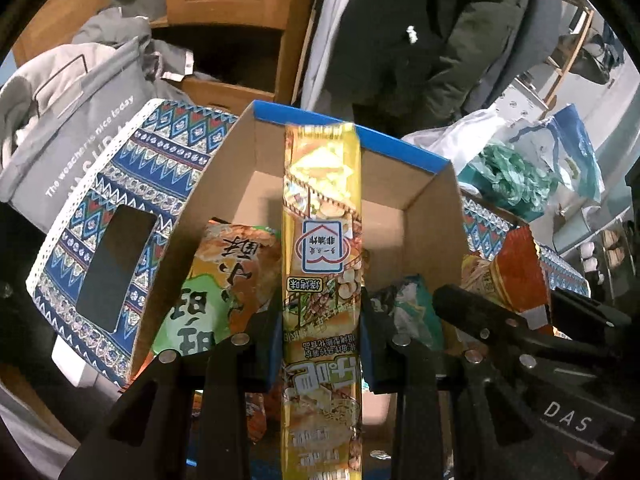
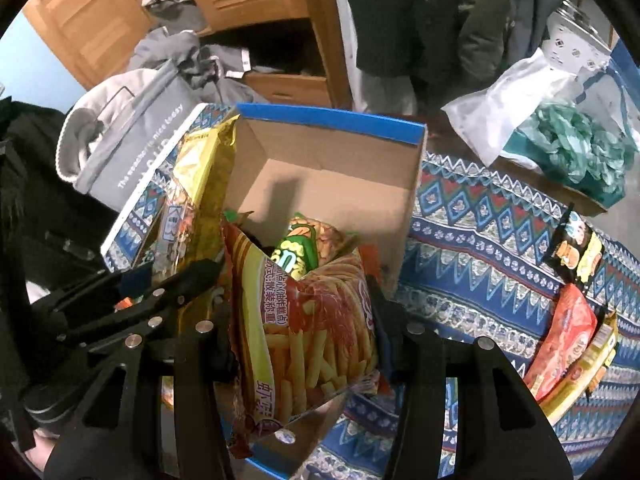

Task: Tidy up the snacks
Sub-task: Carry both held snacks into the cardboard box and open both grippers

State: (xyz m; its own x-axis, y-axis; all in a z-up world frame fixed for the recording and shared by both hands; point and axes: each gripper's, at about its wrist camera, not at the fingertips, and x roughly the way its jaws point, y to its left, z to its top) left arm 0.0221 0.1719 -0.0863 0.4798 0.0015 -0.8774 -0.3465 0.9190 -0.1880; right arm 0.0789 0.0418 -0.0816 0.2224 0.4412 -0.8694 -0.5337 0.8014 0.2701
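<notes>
Loading snacks into the cardboard box (image 2: pixel 328 184) is the step in hand. The box stands open on the tabletop (image 2: pixel 480 232) under a patterned cloth, mostly empty, with a green-and-orange packet (image 1: pixel 224 280) already lying inside. The right claw (image 2: pixel 304 320) grips a red fries bag (image 2: pixel 312 340) at the near wall of the box; the left claw (image 1: pixel 320 344) is clamped on a narrow yellow packet (image 1: pixel 322 216), upright over the box opening. Next, in my judgement, both need lowering into the free floor before release (the loose packets (image 2: pixel 572 328) at right remain to be collected).
</notes>
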